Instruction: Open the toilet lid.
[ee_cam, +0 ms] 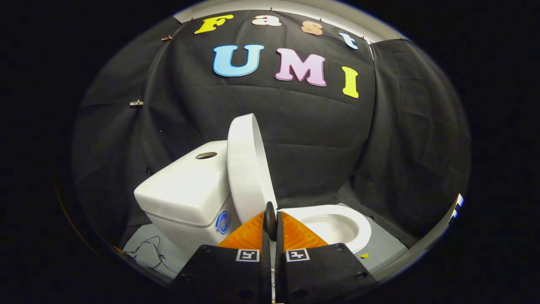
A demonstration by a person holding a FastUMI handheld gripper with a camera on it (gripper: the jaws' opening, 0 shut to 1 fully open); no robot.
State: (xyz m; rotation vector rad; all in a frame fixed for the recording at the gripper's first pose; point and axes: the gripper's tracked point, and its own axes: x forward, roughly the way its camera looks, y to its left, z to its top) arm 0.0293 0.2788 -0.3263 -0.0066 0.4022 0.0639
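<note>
A white toilet stands just beyond my fingers on a grey floor. Its lid [246,169] is raised, standing nearly upright and leaning toward the tank [185,190]. To the right of the lid the seat ring [358,226] and the open bowl [333,226] show. My gripper [270,220] is shut, its two fingers pressed together with nothing between them, their tips in line with the lower edge of the lid near the hinge. I cannot tell whether the tips touch the lid.
The tank carries a round flush button [206,155] on top and a round sticker [222,222] on its side. Thin wires [147,251] lie on the floor left of the tank. A small yellow tape mark [364,255] sits right of the bowl. Black cloth walls close in behind.
</note>
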